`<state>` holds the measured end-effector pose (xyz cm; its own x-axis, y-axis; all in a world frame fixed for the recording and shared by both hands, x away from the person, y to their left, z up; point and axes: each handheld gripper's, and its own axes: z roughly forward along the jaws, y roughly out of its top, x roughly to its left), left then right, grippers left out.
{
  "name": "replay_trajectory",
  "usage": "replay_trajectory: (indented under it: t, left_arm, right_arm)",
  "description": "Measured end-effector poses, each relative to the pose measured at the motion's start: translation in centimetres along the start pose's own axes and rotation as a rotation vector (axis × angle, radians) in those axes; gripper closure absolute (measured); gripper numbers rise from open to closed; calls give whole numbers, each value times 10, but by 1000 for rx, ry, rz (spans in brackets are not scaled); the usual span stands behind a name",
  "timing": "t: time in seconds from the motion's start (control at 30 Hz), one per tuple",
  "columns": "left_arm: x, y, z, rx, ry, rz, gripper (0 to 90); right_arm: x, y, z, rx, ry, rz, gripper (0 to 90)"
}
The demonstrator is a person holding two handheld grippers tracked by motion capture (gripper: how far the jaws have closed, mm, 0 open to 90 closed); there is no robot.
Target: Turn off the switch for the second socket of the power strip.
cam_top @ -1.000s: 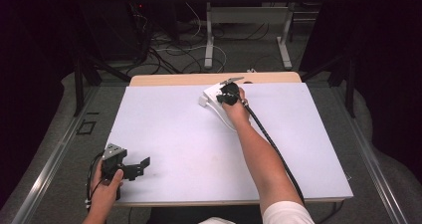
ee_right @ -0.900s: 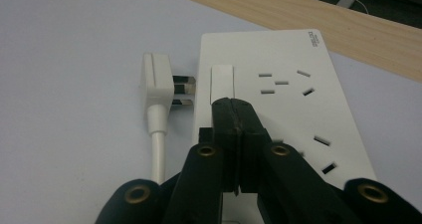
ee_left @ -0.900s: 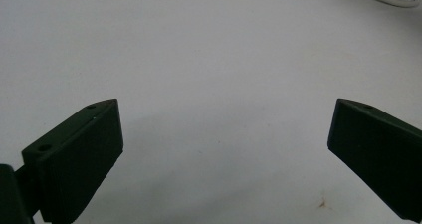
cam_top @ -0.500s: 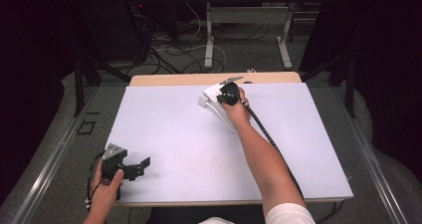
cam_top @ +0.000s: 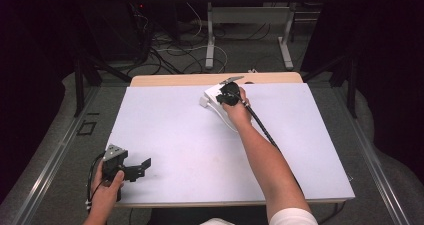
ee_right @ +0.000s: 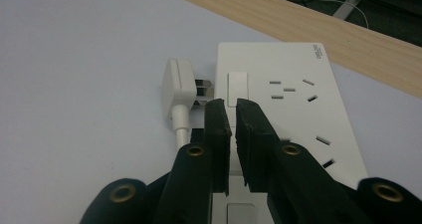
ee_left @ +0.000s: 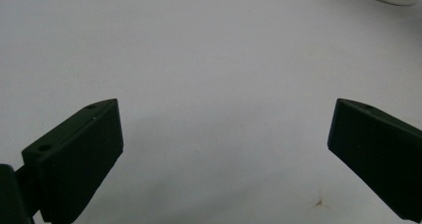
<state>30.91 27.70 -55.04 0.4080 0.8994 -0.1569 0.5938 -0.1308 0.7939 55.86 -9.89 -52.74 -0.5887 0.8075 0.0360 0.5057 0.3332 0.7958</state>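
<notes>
Here, right tongs [ee_right: 230, 109] nearly closed over the power strip [ee_right: 293, 109]; left tongs [ee_left: 224, 149] wide apart.

Tabletop [cam_top: 190, 135] evenly lit from overhead; surroundings dark. High view soft, slightly grainy. Near fingers [ee_left: 74, 159] blurred, casting faint diffuse shadow. No glare.

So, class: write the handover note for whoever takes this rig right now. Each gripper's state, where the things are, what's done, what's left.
Right gripper: jaws nearly shut with nothing between them, tips over the rocker switch on the white power strip.
Left gripper: open, idle near the table's near left corner.
Strip lies at the far edge. The white plug lies beside it, prongs towards its side, not in a socket.
Done: right gripper reached the switch.
Left: probably press the switch; whether it is on or off cannot be told.
</notes>
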Motion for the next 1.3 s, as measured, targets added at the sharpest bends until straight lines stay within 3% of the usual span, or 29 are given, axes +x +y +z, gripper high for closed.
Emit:
replay_trajectory:
  t: [0.67,1.3]
  left_arm:
    - [0,1,1,9,-4,17,8]
    - [-2,3,3,10,-15,23,9]
  right_arm:
    - [5,5,-13,16,34,-4,778]
    - [26,12,-37,45,77,-65,660]
